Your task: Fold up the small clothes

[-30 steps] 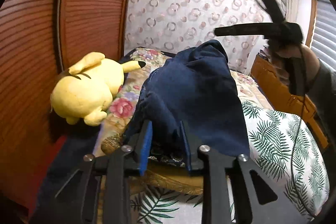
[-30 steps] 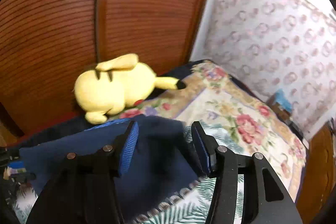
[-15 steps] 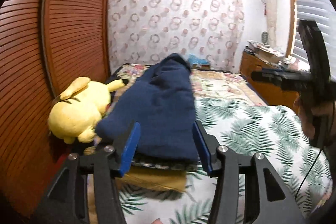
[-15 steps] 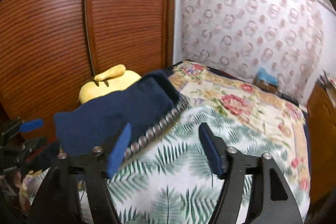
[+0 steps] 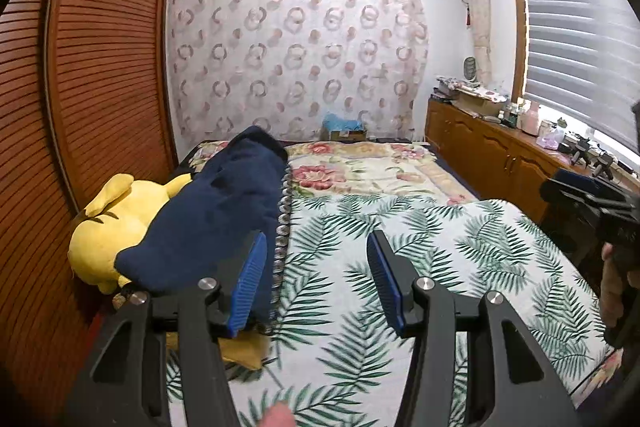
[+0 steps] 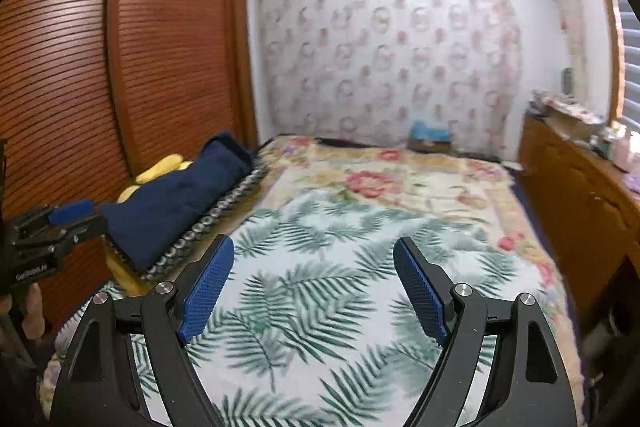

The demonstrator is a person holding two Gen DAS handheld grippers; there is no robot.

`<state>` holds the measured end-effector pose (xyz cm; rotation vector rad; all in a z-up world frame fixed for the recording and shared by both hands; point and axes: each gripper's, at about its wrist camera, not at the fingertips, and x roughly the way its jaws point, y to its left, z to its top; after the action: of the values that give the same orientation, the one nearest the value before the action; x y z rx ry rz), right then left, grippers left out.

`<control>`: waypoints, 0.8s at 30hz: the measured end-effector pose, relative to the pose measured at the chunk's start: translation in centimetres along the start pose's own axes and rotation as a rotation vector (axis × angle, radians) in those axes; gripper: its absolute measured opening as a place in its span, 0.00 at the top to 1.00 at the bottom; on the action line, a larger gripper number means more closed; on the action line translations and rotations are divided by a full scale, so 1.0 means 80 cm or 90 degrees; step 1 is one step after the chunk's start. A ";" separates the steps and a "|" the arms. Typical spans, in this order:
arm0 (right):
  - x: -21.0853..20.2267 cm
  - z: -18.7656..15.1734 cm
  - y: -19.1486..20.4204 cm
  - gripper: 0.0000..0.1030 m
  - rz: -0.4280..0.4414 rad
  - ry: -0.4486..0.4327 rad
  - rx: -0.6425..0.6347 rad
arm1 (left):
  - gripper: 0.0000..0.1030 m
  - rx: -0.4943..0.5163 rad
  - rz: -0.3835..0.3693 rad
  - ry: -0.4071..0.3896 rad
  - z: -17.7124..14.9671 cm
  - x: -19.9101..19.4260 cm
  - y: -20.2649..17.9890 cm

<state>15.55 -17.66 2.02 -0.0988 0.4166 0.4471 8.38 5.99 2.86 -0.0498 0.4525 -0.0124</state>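
A folded navy garment (image 5: 216,211) lies at the bed's left edge on a small stack, above a piece with a row of silver rings (image 5: 282,223); it also shows in the right wrist view (image 6: 176,199). My left gripper (image 5: 316,283) is open and holds nothing, and the garment lies just beyond its left finger. My right gripper (image 6: 314,287) hangs over the palm-leaf bedspread, its jaws opening with nothing between them. Each gripper also appears at the edge of the other's view: the right gripper (image 5: 592,203) and the left gripper (image 6: 48,227).
A yellow plush toy (image 5: 108,227) leans between the stack and the slatted wooden wardrobe (image 5: 100,67). The bed carries a palm-leaf spread (image 6: 320,287) and a floral blanket (image 6: 380,183). A wooden cabinet (image 5: 500,155) with clutter runs along the right wall under the window.
Both grippers let go of the navy garment, which now rests on the stack. Both pulled back and their jaws widened; the right one swung rightward over the bed.
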 end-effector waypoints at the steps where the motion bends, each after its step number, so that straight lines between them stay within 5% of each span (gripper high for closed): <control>1: -0.011 -0.003 -0.003 0.19 -0.009 -0.006 0.006 | 0.50 0.003 0.000 -0.001 0.001 -0.001 -0.005; 11: -0.074 -0.018 -0.022 0.19 -0.059 -0.057 0.032 | 0.49 0.025 -0.012 -0.011 0.001 -0.020 -0.041; 24: -0.076 -0.033 -0.026 0.18 -0.072 -0.050 0.046 | 0.49 0.032 -0.009 -0.020 0.001 -0.030 -0.057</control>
<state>10.48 -22.46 2.15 -0.0343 0.3481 0.3223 6.25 1.46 4.22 -0.0036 0.4203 -0.0375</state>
